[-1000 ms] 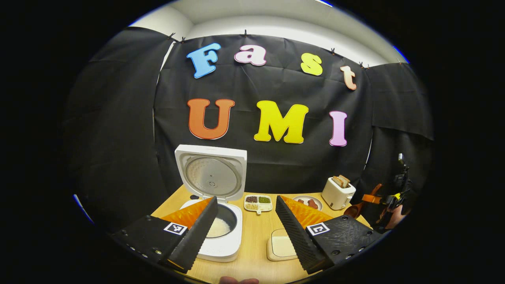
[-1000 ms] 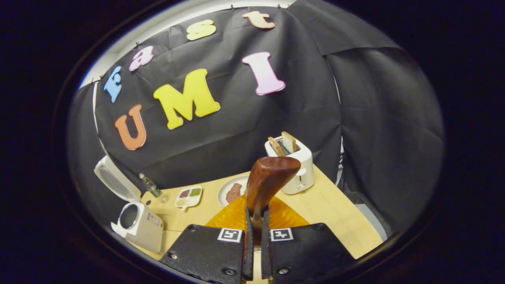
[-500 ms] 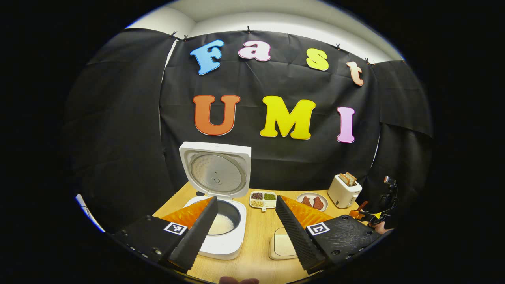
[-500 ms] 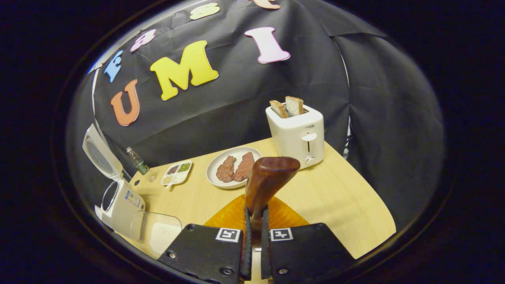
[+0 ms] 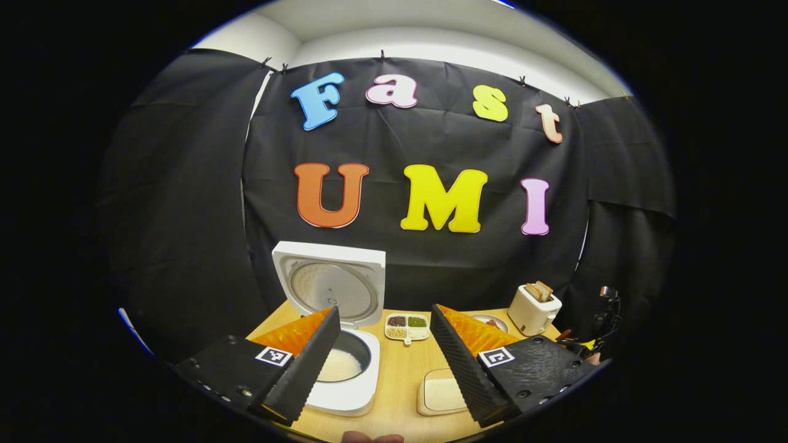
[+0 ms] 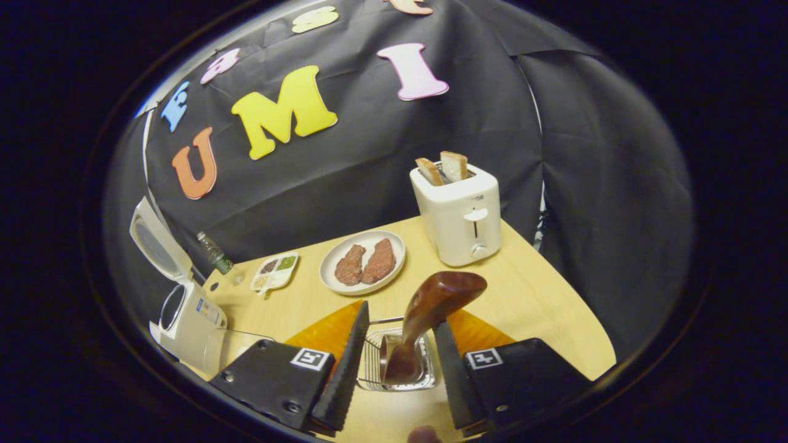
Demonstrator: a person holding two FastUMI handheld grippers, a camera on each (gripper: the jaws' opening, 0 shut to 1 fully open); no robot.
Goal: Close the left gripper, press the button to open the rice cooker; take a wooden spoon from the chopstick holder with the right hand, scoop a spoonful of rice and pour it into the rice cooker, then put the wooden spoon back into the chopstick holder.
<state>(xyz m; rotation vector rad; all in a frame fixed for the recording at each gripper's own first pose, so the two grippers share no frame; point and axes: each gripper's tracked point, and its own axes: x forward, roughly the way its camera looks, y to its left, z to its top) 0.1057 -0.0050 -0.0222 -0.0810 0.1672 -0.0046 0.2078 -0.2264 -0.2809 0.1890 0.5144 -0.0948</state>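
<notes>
Dark brown wooden spoon [image 6: 431, 314] is leaning in the wire-mesh chopstick holder [image 6: 399, 363] between the right gripper [image 6: 397, 369]'s wide-parted fingers, seemingly completing the return step. Left gripper [image 5: 381, 363] is idling wide open. Next, the right gripper should withdraw clear.

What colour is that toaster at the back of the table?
White; the toaster shows best in the right gripper view.
</notes>
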